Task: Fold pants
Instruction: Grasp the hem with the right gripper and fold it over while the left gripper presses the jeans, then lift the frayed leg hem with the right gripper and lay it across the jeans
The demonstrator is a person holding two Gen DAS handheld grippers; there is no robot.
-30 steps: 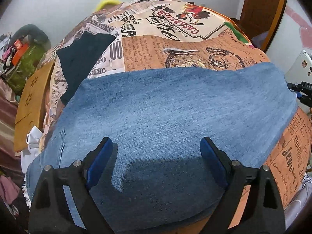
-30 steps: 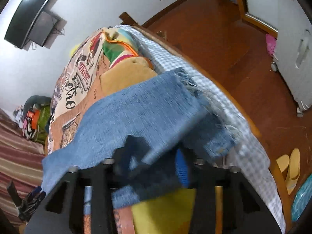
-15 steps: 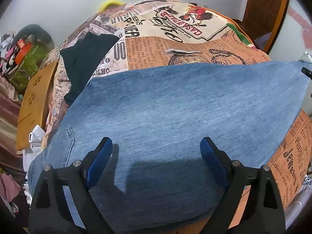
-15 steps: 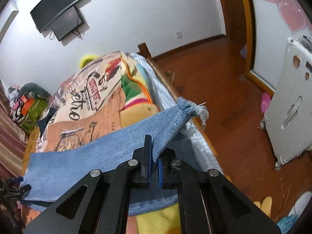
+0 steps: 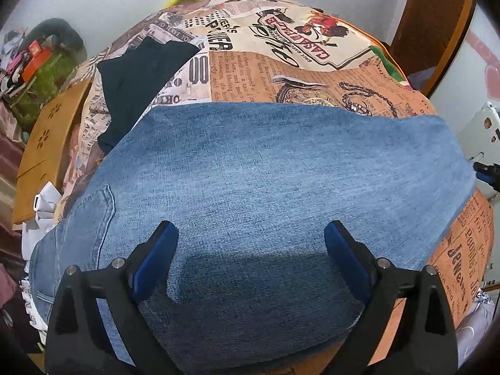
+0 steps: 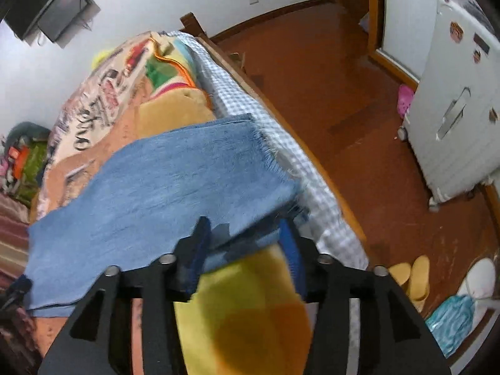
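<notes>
The right gripper point(image 6: 247, 234) opens to let the jeans point(image 5: 281, 172) lie flat on the blanket point(image 5: 312, 72), while the left gripper point(image 5: 250, 250) waits wide apart above them, holding nothing.

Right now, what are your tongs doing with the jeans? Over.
Left tongs open, hovering over jeans. Right tongs opening, frayed hem loose between them. Dark garment beside the jeans, not blocking.

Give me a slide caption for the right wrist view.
Right hand-held gripper opening over the frayed hem of the blue jeans laid across the patterned bedspread.
</notes>
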